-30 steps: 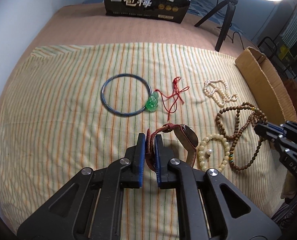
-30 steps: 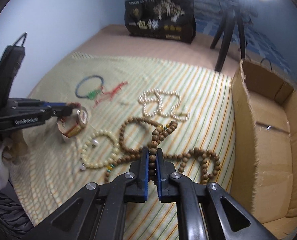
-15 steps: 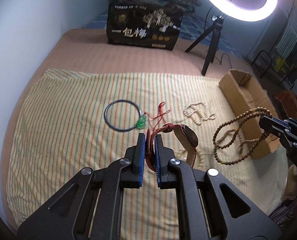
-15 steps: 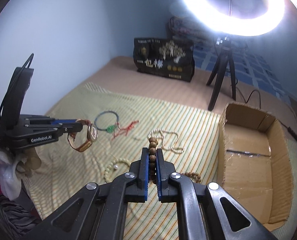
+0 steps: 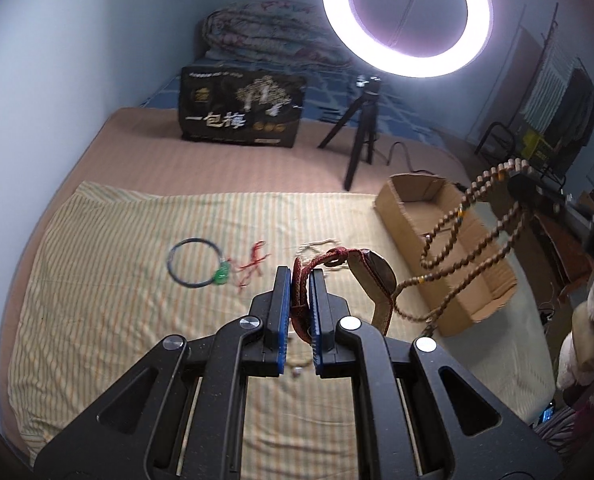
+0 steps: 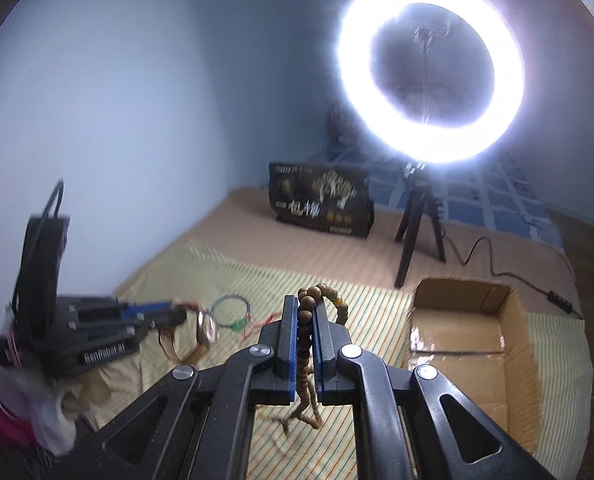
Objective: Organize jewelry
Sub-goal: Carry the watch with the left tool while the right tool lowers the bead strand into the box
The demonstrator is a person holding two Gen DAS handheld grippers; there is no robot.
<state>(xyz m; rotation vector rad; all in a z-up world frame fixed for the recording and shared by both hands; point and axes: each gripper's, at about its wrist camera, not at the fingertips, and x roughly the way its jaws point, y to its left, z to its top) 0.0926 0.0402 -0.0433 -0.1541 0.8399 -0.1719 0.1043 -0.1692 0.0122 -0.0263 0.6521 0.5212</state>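
Note:
My left gripper (image 5: 299, 276) is shut on the red-brown strap of a wristwatch (image 5: 371, 276) and holds it high above the striped cloth (image 5: 109, 292); it also shows in the right wrist view (image 6: 177, 314). My right gripper (image 6: 306, 308) is shut on a long brown wooden bead strand (image 6: 305, 332), which hangs in loops (image 5: 457, 232) in front of the open cardboard box (image 5: 449, 248). A blue bangle (image 5: 193, 256) with a green charm and red cord (image 5: 253, 264) lies on the cloth. A pearl strand (image 5: 313, 246) lies beyond the watch.
The cardboard box (image 6: 469, 340) stands at the cloth's right edge. A lit ring light (image 5: 407, 20) on a black tripod (image 5: 357, 148) and a black printed bag (image 5: 241, 112) stand at the back of the bed. A wall runs along the left.
Both grippers have risen well above the bed with their loads. The bead strand now hangs free of the cloth, nearer the box.

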